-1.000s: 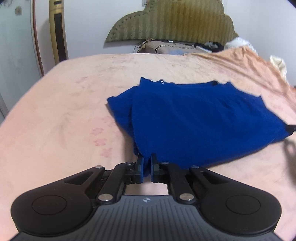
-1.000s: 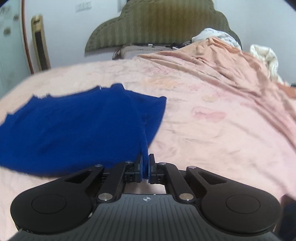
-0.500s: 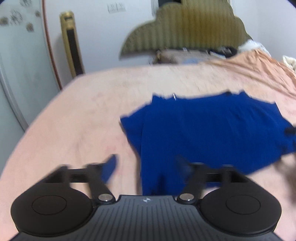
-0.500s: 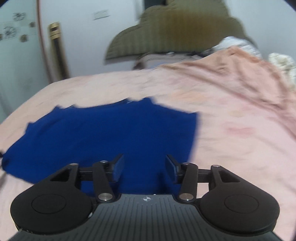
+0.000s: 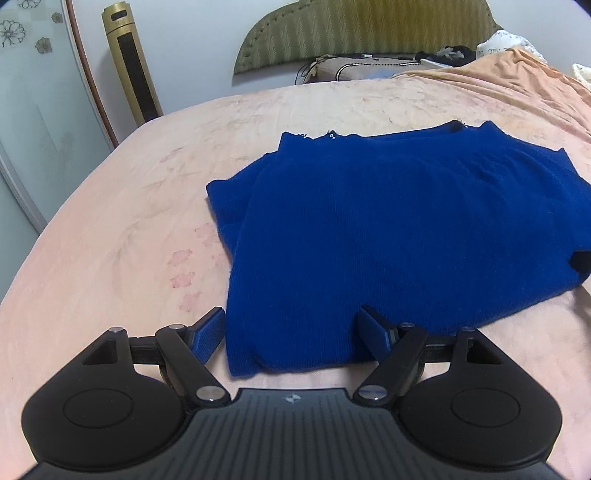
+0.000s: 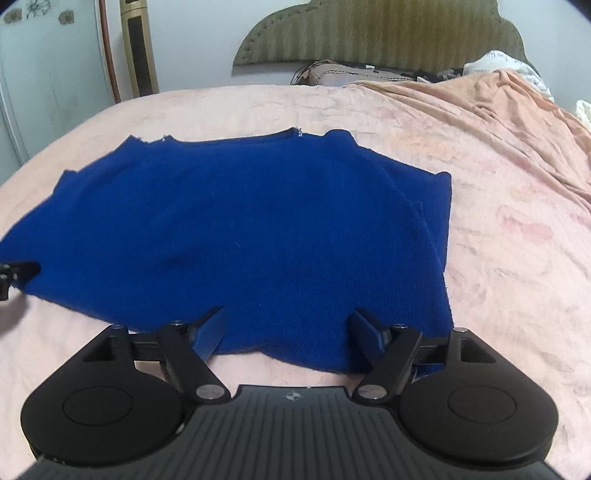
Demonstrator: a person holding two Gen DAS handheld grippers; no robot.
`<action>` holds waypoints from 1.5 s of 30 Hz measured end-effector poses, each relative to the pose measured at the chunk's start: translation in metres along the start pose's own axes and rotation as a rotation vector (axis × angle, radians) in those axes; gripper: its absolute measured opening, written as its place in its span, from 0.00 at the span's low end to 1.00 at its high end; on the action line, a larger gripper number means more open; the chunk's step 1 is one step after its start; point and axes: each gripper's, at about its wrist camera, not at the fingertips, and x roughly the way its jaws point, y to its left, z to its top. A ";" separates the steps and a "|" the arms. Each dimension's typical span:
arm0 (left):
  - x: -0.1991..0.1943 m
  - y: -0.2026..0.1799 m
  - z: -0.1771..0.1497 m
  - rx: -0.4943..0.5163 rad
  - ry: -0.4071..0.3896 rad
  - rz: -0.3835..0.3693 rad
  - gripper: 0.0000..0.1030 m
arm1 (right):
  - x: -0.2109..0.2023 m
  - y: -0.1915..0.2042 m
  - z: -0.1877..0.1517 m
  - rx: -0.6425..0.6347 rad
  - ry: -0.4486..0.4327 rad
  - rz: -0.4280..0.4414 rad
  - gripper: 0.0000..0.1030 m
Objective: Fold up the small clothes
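A dark blue knit garment lies folded flat on the pink bedsheet, with a folded-in flap along its left side. My left gripper stands open over the garment's near left corner, and the hem lies between its blue pads without being pinched. In the right wrist view the same garment spreads across the middle. My right gripper hovers at the near right hem; its jaws are opening and the cloth lies loose between them. The left gripper's tip shows at that view's left edge.
A green padded headboard and a pillow with clutter lie at the far end. An orange blanket is bunched at the far right. A gold tower fan and a glass wardrobe door stand at the left.
Both grippers were shut on the garment's near hem and have let it go, their jaws now wide apart. Both have drawn back a little, and the hem rests on the bed.
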 end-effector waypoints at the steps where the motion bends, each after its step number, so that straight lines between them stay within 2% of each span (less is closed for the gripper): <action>1: 0.000 0.000 0.000 -0.002 0.002 0.001 0.76 | -0.003 0.000 0.001 0.007 -0.014 0.013 0.75; 4: 0.002 0.001 0.002 -0.019 0.015 -0.002 0.76 | -0.009 0.001 0.002 0.025 -0.050 0.032 0.77; 10: 0.005 0.001 0.001 -0.040 0.028 0.003 0.76 | 0.004 -0.002 -0.007 0.050 -0.033 0.007 0.86; 14: 0.006 0.000 0.002 -0.048 0.036 0.010 0.76 | 0.007 0.006 -0.017 -0.001 -0.058 -0.014 0.97; 17: 0.006 -0.001 0.001 -0.057 0.039 0.016 0.77 | 0.009 0.013 -0.021 -0.026 -0.074 -0.036 1.00; 27: 0.004 0.003 0.000 -0.068 0.042 0.011 0.80 | 0.008 0.012 -0.023 -0.011 -0.094 -0.033 1.00; 32: -0.007 0.013 0.003 -0.062 0.003 0.011 0.80 | -0.002 0.015 -0.018 0.003 -0.101 -0.033 0.96; 38: -0.004 0.032 0.021 -0.098 -0.012 0.035 0.80 | -0.013 0.044 -0.007 -0.101 -0.148 0.006 0.96; 41: -0.001 0.031 0.030 -0.094 -0.020 0.064 0.80 | -0.012 0.061 -0.001 -0.157 -0.153 0.027 0.95; 45: 0.003 0.028 0.036 -0.096 -0.023 0.066 0.80 | -0.010 0.080 0.008 -0.213 -0.148 0.054 0.95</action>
